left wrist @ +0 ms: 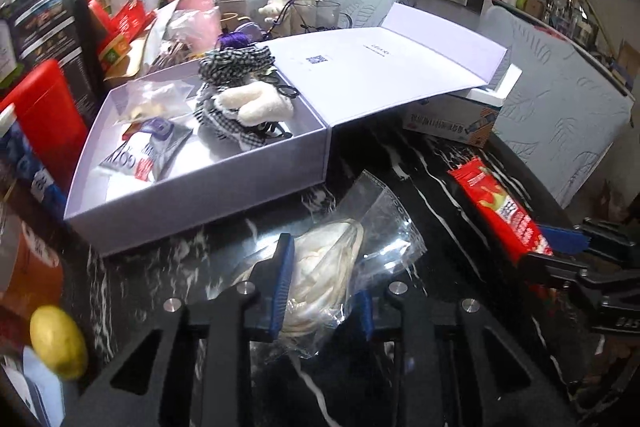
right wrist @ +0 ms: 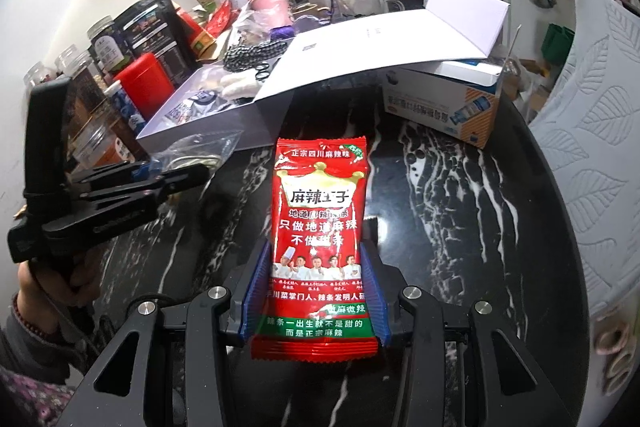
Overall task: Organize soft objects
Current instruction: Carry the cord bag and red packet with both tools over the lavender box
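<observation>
The red snack packet [right wrist: 318, 227] reads "麻辣王子" and "正宗四川麻辣味".

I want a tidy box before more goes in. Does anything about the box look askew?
Yes: the box's open lid does not lie flat; it rests tilted on a printed carton beside the lavender box. Inside, the checkered fabric is piled above the rim.

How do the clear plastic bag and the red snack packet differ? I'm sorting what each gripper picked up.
The clear plastic bag is see-through, showing cream-coloured cord inside; the red snack packet is opaque with printed text. The bag is crumpled and loose; the packet is flat and smooth. The left gripper holds the bag; the right gripper holds the packet. Both are clamped over the black marble table, outside the lavender box.
</observation>
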Action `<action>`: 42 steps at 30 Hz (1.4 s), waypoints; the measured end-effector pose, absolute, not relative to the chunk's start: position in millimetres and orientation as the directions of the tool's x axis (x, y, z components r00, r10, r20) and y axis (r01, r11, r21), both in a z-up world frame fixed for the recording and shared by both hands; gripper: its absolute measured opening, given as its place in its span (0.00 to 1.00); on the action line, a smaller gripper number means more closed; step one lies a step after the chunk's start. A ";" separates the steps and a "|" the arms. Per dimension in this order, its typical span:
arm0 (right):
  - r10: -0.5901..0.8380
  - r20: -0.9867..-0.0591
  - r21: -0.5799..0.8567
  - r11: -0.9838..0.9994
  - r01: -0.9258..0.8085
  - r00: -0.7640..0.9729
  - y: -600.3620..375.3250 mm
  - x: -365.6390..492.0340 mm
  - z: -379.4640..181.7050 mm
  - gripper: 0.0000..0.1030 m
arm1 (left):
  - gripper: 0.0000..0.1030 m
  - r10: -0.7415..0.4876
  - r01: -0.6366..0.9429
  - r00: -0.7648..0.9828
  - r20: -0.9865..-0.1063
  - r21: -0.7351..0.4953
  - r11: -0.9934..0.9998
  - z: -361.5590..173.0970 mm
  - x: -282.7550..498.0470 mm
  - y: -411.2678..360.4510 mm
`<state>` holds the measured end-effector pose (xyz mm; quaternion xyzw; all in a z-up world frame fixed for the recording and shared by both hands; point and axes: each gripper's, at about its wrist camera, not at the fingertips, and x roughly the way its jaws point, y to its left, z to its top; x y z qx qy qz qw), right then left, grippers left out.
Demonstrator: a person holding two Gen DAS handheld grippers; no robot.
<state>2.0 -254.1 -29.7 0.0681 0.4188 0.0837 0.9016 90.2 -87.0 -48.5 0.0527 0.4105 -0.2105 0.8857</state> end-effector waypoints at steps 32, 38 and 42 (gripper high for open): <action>0.285 -0.750 0.191 0.957 -0.217 0.598 -191.0 -19.6 -28.5 0.42 | 0.26 -0.321 0.256 0.534 -0.782 -0.213 0.943 -72.9 43.4 -5.5; 0.286 -0.757 0.188 0.957 -0.222 0.588 -187.2 -15.7 -30.5 0.42 | 0.27 -0.319 0.249 0.551 -0.771 -0.213 0.945 -74.7 43.4 -0.7; 0.294 -0.758 0.196 0.954 -0.227 0.582 -185.2 -10.9 -34.8 0.42 | 0.24 -0.302 0.271 0.565 -0.768 -0.173 0.947 -66.9 40.9 -4.7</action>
